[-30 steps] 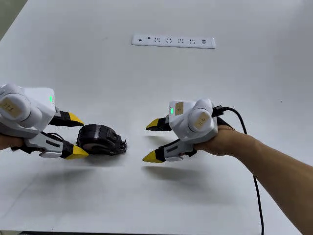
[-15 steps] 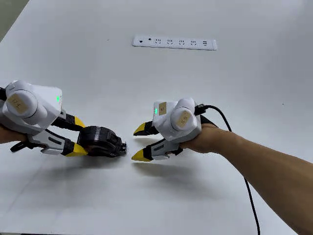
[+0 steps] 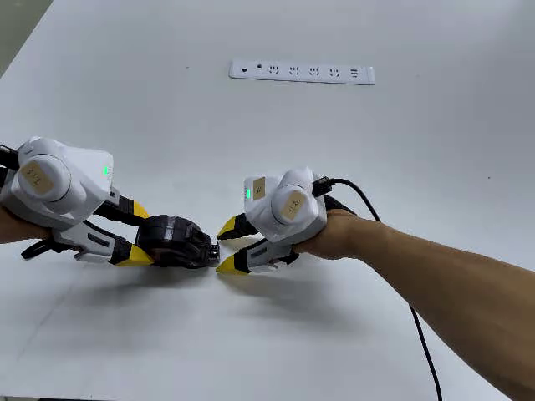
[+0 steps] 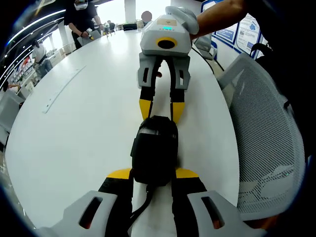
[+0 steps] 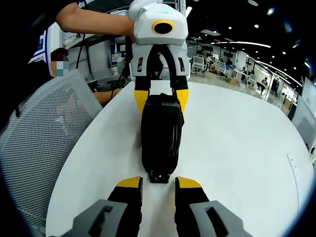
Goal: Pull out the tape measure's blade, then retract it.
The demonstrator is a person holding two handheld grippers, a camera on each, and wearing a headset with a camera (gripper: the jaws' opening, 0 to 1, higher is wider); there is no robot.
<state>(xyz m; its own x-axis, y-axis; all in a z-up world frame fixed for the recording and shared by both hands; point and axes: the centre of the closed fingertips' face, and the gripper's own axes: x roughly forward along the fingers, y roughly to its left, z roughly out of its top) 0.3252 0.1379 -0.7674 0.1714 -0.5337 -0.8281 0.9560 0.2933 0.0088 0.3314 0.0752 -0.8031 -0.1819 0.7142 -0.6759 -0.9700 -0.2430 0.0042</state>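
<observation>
Head view: the tape measure (image 3: 177, 242), a black case, lies on the white tabletop (image 3: 251, 134) at lower left; the left gripper (image 3: 139, 233) has its yellow-tipped jaws clenched on the rear of the case, one tip on each side; the right gripper (image 3: 226, 247), held in a hand (image 3: 336, 236), faces it, jaws parted, tips just beside the case's front end; a power strip (image 3: 301, 73) lies well apart at the far side.

Left gripper view: the left gripper (image 4: 152, 174) grasps the tape measure (image 4: 155, 148) between its two tips; the case points away along the jaws; the right gripper (image 4: 161, 109) meets it head-on, its tips bracketing the front corner of the case.

Right gripper view: the right gripper (image 5: 159, 183) has its jaws released, a narrow gap between them; the hook (image 5: 159, 177) at the blade's end sits in that gap, apparently touched by neither tip; behind it the tape measure (image 5: 160, 131) runs back to the left gripper (image 5: 161, 100), which pinches the far end.

Step in hand, as judged: taking hold of the hook, ahead of the pull; no blade is drawn out yet. The next move calls for closing the right jaws squarely on the hook, then drawing straight back along the case's axis while the left gripper holds the case firm; a shallow pinch on so small a tab would likely slip.
</observation>
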